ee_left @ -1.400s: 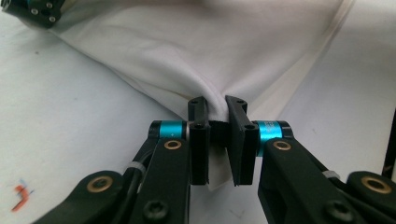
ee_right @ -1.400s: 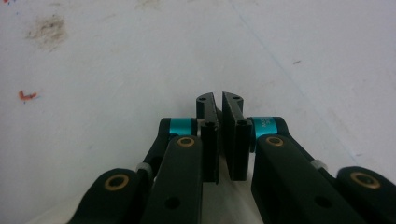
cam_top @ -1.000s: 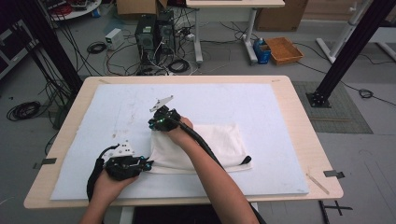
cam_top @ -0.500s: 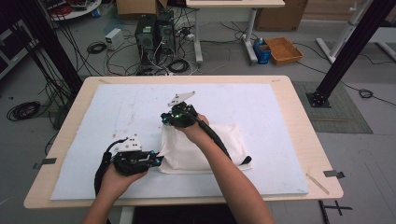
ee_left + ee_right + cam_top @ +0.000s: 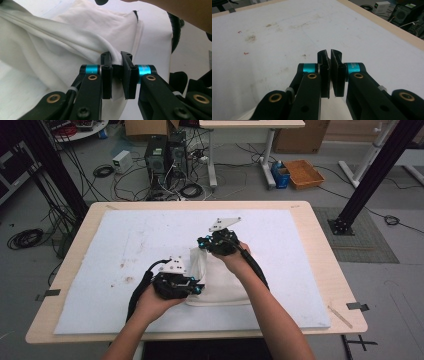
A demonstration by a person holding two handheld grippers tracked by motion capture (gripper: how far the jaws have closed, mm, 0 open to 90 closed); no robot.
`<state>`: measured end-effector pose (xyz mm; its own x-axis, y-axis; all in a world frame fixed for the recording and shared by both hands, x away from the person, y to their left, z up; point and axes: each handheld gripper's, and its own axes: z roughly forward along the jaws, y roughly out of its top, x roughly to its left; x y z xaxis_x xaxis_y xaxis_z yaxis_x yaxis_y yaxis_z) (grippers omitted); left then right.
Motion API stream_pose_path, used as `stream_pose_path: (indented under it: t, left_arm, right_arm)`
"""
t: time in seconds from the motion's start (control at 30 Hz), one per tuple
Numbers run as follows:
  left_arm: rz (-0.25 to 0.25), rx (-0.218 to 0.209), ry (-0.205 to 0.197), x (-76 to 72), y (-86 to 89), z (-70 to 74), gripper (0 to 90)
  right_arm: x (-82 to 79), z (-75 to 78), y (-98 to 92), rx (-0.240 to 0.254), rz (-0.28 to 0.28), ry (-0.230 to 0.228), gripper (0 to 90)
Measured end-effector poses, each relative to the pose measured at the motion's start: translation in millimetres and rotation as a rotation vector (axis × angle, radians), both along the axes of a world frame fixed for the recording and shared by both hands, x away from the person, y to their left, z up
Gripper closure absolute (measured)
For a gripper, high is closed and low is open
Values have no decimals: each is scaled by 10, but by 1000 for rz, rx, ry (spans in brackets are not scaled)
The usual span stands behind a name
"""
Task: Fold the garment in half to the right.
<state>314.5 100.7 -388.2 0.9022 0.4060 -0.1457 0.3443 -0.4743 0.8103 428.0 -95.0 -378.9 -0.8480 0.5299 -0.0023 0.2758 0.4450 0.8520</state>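
Observation:
A white cloth lies on the white mat, its left edge lifted and drawn over the rest. My left gripper is at the cloth's near left corner. In the left gripper view its jaws are shut on a bunched fold of the cloth. My right gripper is at the far left corner, with a raised flap of cloth hanging from it. In the right gripper view its jaws are pressed together over the stained mat. Pale fabric shows low between the jaw arms.
The mat covers a wooden table. A thin wooden stick lies near the front right corner. Beyond the far edge are computer towers, cables and a cardboard tray on the floor. The person's right forearm crosses above the cloth.
Both hands have moved to the right and risen a little. They carried the cloth's left edge over the rest of the cloth, so the folded pile now looks narrower.

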Motion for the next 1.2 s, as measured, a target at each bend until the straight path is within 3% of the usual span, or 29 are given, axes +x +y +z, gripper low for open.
stream_pose_path:
  t: [0.27,0.67,0.97,1.2]
  left_arm:
    - [-51,17,17,98,-318,-17,801]
    - [-117,58,29,211,-809,-77,800]
    - [-152,27,48,287,-1100,-130,800]
    - [-140,20,51,341,-1276,-246,780]
  right_arm:
    - [-28,-88,-419,6,-61,13,874]
    - [-60,-177,-891,-18,-143,26,873]
    - [-96,-211,-1174,-25,-189,26,872]
    - [-105,-310,-1254,-45,-210,45,838]
